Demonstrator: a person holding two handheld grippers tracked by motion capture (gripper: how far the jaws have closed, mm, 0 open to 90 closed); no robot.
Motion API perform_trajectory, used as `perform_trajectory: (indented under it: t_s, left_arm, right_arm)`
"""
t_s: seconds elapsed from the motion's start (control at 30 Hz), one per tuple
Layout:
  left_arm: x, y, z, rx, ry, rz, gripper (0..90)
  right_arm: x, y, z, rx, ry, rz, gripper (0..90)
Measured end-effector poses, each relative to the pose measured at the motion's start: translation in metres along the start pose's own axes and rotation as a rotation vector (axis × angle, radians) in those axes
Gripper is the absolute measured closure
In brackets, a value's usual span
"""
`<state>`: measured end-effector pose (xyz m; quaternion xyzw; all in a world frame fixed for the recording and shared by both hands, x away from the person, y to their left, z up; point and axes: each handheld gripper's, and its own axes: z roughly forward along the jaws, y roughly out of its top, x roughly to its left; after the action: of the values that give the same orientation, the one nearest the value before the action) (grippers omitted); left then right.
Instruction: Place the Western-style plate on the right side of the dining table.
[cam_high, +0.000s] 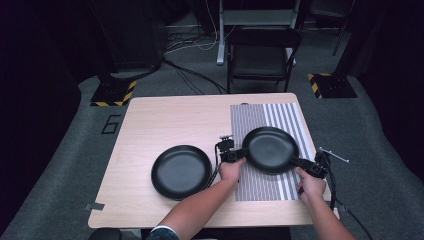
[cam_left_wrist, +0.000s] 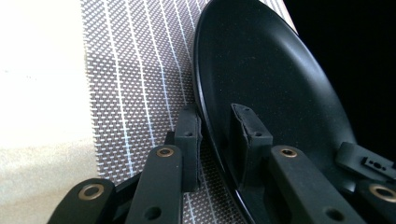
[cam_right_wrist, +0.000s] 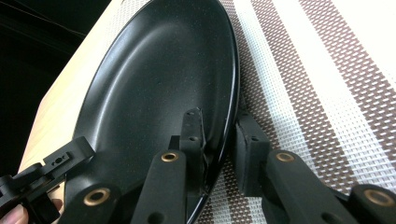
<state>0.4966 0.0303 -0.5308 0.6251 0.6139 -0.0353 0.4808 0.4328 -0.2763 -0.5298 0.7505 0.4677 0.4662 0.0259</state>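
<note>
Both grippers hold a black plate (cam_high: 270, 149) over the striped placemat (cam_high: 260, 117) on the right half of the table. My left gripper (cam_high: 239, 154) is shut on its left rim. In the left gripper view that gripper (cam_left_wrist: 215, 112) has one pad under the rim and the other on the plate (cam_left_wrist: 266, 70)'s inner face. My right gripper (cam_high: 301, 162) is shut on the right rim, and in the right gripper view it (cam_right_wrist: 218, 116) straddles the plate (cam_right_wrist: 154, 79)'s edge. I cannot tell whether the plate touches the mat. A second black plate (cam_high: 181, 171) lies flat on the wood at the left.
The wooden table (cam_high: 165, 115) has bare wood at its back left. A black folding chair (cam_high: 262, 55) stands just beyond the far edge. Yellow-and-black striped bases (cam_high: 114, 93) sit on the floor at both far corners. Cables trail off the table's right front corner.
</note>
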Motion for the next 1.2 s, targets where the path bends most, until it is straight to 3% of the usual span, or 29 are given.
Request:
perform_trajectory:
  t_s: [0.1, 0.3, 0.43, 0.47, 0.5, 0.53, 0.63, 0.73, 0.83, 0.93, 1.07, 1.2]
  left_arm:
    - [0.0, 0.001, -0.006, -0.008, -0.007, 0.001, 67.2]
    - [0.0, 0.007, -0.023, -0.035, -0.022, 0.024, 59.4]
    - [-0.005, 0.009, -0.035, -0.058, -0.03, 0.07, 54.4]
    - [-0.007, 0.011, -0.041, -0.066, -0.044, 0.102, 52.6]
    - [-0.007, 0.011, -0.041, -0.066, -0.044, 0.102, 51.5]
    - [-0.008, 0.012, -0.045, -0.068, -0.051, 0.12, 51.5]
    - [-0.008, 0.017, -0.058, -0.062, -0.04, 0.217, 46.9]
    - [-0.006, 0.021, -0.074, -0.056, -0.03, 0.294, 46.0]
    - [0.001, 0.027, -0.094, -0.051, -0.024, 0.363, 46.1]
    - [0.012, 0.034, -0.113, -0.05, -0.021, 0.367, 46.4]
    - [0.026, 0.04, -0.135, -0.045, 0.018, 0.41, 46.2]
    - [0.041, 0.042, -0.154, -0.039, 0.043, 0.435, 46.2]
  right_arm:
    - [0.001, -0.001, -0.002, -0.005, 0.023, 0.009, 61.7]
    - [0.008, -0.004, -0.011, -0.04, -0.019, -0.051, 54.8]
    - [0.013, -0.006, -0.019, -0.086, -0.044, -0.136, 51.2]
    - [0.019, -0.006, -0.023, -0.099, -0.061, -0.203, 49.3]
    - [0.019, -0.006, -0.023, -0.099, -0.061, -0.203, 49.3]
    - [0.022, -0.006, -0.025, -0.102, -0.069, -0.251, 48.9]
    - [0.03, -0.008, -0.028, -0.115, -0.102, -0.36, 45.4]
    - [0.036, -0.01, -0.029, -0.114, -0.104, -0.405, 43.7]
    - [0.038, -0.01, -0.03, -0.101, -0.1, -0.42, 43.2]
    - [0.042, -0.011, -0.032, -0.079, -0.094, -0.446, 41.8]
    - [0.047, -0.014, -0.036, -0.081, -0.095, -0.492, 41.9]
    - [0.048, -0.015, -0.038, -0.068, -0.094, -0.495, 41.9]
